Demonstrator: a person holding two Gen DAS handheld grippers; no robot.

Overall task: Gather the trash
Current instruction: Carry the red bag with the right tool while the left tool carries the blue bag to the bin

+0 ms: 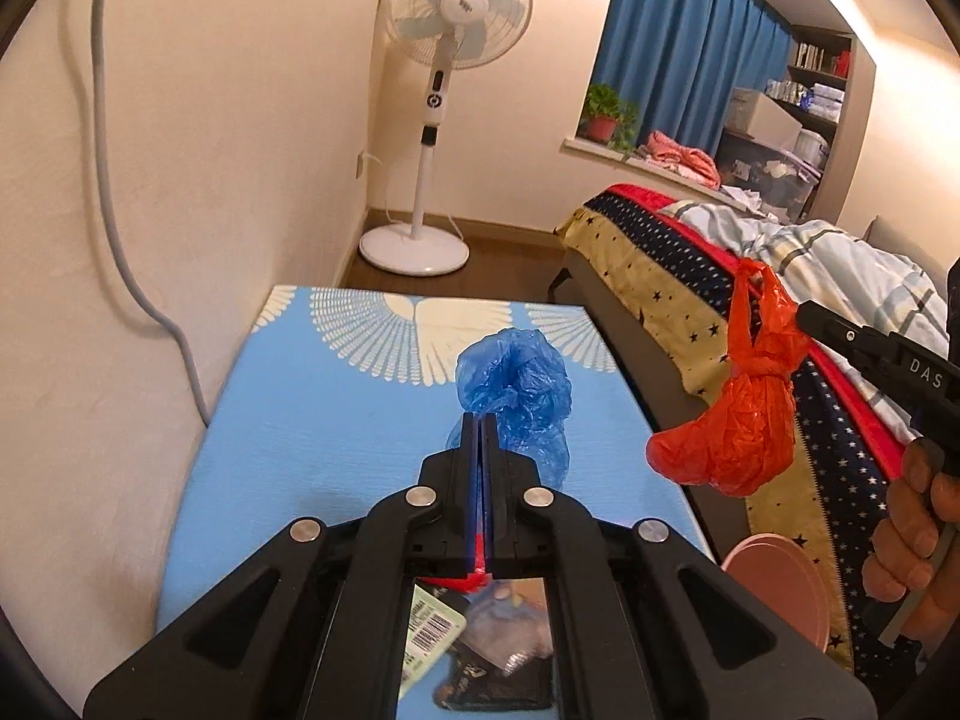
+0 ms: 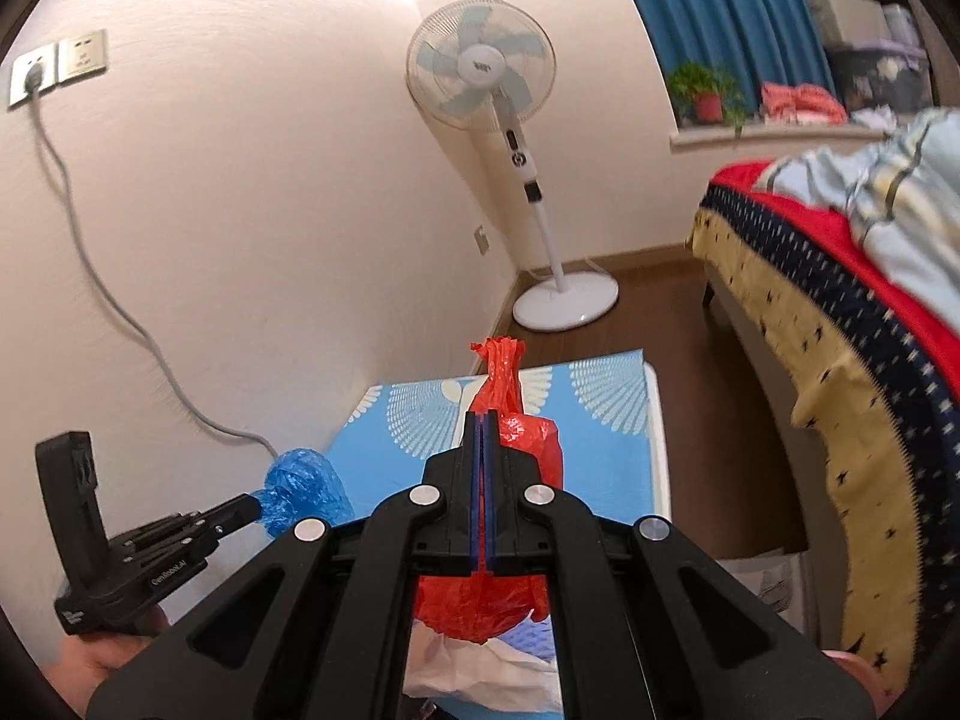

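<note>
My left gripper point(image 1: 480, 420) is shut on a crumpled blue plastic bag point(image 1: 516, 396), which hangs above the blue patterned table point(image 1: 336, 420). In the right wrist view the same left gripper point(image 2: 255, 504) shows at the lower left with the blue bag point(image 2: 303, 495) at its tip. My right gripper point(image 2: 482, 420) is shut on a knotted red plastic bag point(image 2: 480, 600), whose loose top sticks up past the fingers. From the left wrist view the red bag point(image 1: 732, 432) dangles beside the bed, pinched by the right gripper point(image 1: 801, 309).
More litter lies on the table under the grippers: a barcoded packet point(image 1: 429, 636) and white crumpled plastic point(image 2: 474, 666). A pink round lid point(image 1: 780, 582) sits low between table and bed point(image 1: 690, 276). A white standing fan point(image 1: 432, 120) stands in the corner; a cable point(image 1: 138, 276) hangs down the wall.
</note>
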